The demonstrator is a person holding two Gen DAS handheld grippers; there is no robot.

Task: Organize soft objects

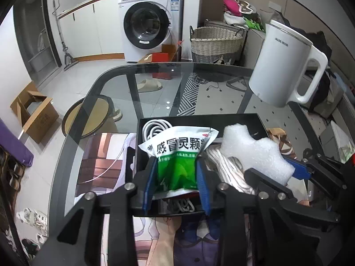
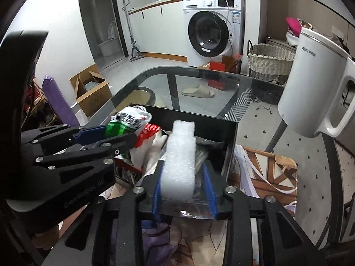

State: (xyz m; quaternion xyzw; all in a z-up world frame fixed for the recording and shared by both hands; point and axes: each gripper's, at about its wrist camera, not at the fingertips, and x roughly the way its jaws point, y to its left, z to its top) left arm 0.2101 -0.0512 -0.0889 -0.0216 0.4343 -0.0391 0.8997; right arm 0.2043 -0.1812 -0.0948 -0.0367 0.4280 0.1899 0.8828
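Note:
My left gripper [image 1: 176, 168] is shut on a green and white medicine packet [image 1: 177, 155] and holds it over the black tray [image 1: 199, 118]. The packet also shows in the right wrist view [image 2: 126, 123], with the left gripper [image 2: 111, 137] coming in from the left. My right gripper [image 2: 184, 177] is shut on a white foam piece [image 2: 180, 157] over the tray's near side [image 2: 228, 155]. The foam [image 1: 253, 150] shows at the right of the left wrist view, with the right gripper [image 1: 288, 173] behind it. White coiled cables [image 1: 155, 127] and cords [image 1: 226, 168] lie in the tray.
The tray sits on a glass table [image 1: 155, 84] over a printed mat [image 2: 266, 168]. A white electric kettle [image 1: 286, 66] stands at the table's right. Beyond are a washing machine [image 1: 150, 22], a wicker basket [image 1: 215, 42] and a cardboard box [image 1: 33, 113] on the floor.

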